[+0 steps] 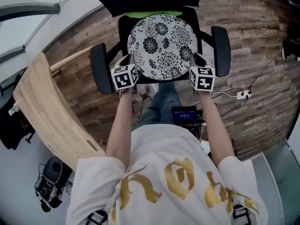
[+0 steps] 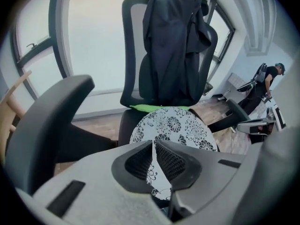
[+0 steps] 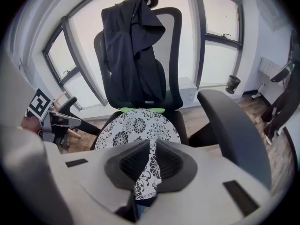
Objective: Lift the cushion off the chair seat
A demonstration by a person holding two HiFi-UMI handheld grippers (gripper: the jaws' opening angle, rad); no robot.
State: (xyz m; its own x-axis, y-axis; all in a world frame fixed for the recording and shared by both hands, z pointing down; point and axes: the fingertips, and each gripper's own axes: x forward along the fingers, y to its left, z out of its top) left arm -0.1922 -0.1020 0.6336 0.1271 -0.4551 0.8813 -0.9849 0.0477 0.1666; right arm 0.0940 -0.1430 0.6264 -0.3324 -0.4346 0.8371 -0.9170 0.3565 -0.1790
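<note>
A round flowered cushion [image 1: 161, 40] lies flat on the seat of a black office chair [image 1: 220, 50], covering most of it. A green strip [image 1: 152, 14] shows at the seat's back edge. A dark jacket [image 2: 173, 46] hangs over the backrest. The left claw [image 2: 153, 142] is clenched on nothing near the seat's front left corner. The right claw [image 3: 152, 142] is likewise clenched and empty near the front right corner. Their tips seem just short of the cushion's rim, though contact is hard to judge.
</note>
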